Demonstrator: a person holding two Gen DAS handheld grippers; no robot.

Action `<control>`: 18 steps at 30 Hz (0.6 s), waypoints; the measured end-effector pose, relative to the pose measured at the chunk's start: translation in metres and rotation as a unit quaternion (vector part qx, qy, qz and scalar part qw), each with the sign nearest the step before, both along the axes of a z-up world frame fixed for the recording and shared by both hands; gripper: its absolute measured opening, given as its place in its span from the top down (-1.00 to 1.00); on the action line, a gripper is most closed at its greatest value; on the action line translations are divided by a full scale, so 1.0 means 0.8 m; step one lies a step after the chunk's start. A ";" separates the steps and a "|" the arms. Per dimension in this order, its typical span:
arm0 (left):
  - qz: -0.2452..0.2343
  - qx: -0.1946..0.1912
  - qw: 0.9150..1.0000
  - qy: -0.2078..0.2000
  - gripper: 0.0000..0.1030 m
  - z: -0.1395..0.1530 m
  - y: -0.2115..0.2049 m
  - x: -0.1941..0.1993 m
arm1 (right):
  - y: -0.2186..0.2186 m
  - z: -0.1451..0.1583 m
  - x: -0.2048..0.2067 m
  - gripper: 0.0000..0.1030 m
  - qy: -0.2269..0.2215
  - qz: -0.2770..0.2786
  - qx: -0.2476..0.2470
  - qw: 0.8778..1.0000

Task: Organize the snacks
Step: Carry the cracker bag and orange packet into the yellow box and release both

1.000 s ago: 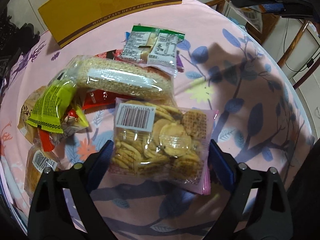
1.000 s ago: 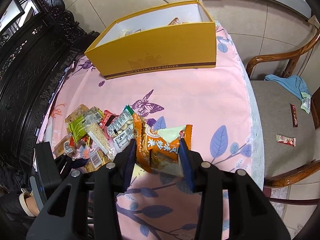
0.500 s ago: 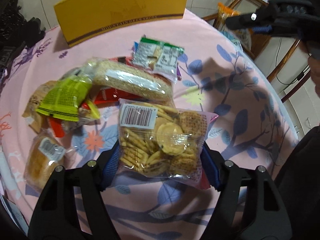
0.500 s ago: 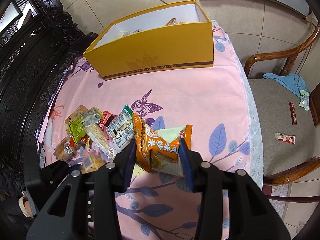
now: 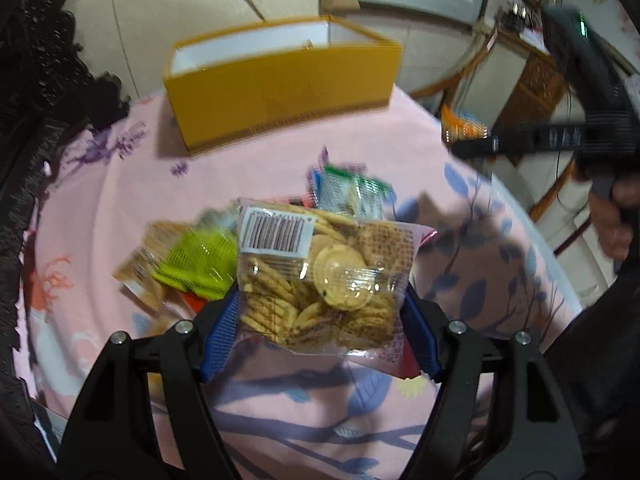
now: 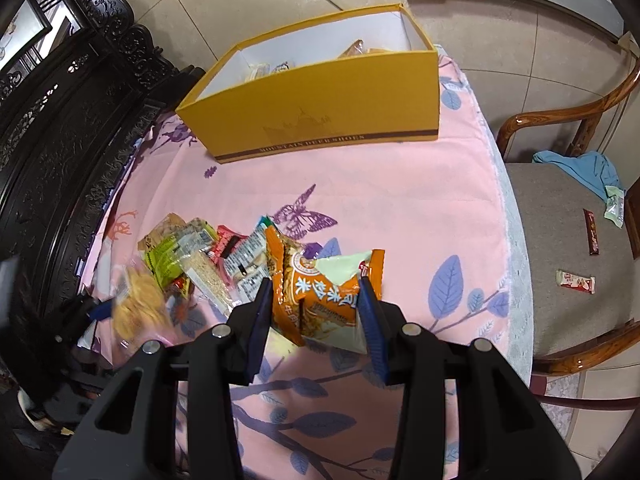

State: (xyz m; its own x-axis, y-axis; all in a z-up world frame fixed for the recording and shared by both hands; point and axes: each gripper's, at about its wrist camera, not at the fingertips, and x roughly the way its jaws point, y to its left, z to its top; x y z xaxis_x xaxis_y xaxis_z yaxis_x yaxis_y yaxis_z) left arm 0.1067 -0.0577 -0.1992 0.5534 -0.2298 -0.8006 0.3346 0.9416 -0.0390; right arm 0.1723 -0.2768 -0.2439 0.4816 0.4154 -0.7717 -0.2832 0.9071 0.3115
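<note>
Table (image 6: 360, 184): covered with a pink cloth printed with butterflies and blue-leafed branches; it carried the box and the snack pile.
Chair (image 6: 560, 248): wooden-armed with a grey seat, stood just beside the table's edge; a blue cloth and a few small wrapped bars lay on the seat.
Yellow box (image 6: 320, 120): open-topped, sat at the far side of the table, well apart from the pile; a few packets showed inside against its white wall.
Snack pile (image 6: 200, 256): loose packets heaped on the cloth near the front, among them a lime-green wrapper, a clear pack of pale grain bars and white-labelled packets.
Biscuit bag (image 5: 320, 276): clear, with a barcode label at its top corner, was pinched at its lower sides between the blue pads of the left gripper (image 5: 320, 332) and hung above the pile, off the cloth.
Orange packet (image 6: 324, 292): printed with white characters, was clamped upright between the fingers of the right gripper (image 6: 316, 312), above the cloth just beside the pile.
Hand (image 5: 616, 220): in the left wrist view, a person's hand gripped the right tool's handle at the right edge.
</note>
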 end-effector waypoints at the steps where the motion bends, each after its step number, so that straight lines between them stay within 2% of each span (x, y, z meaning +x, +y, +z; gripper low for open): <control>1: 0.005 -0.003 1.000 -0.007 -0.43 0.010 0.003 0.004 | 0.001 0.004 0.002 0.17 -0.003 0.001 0.003 1.000; 8: 0.034 -0.016 0.997 -0.067 -0.43 0.080 0.010 0.054 | 0.003 0.053 0.029 0.17 -0.044 0.001 0.027 0.999; 14: 0.045 -0.029 0.991 -0.123 -0.43 0.139 0.008 0.126 | 0.005 0.110 0.076 0.17 -0.101 0.003 0.041 0.994; 18: 0.052 -0.022 0.986 -0.158 -0.44 0.173 0.000 0.181 | 0.012 0.146 0.121 0.17 -0.142 0.004 0.042 0.989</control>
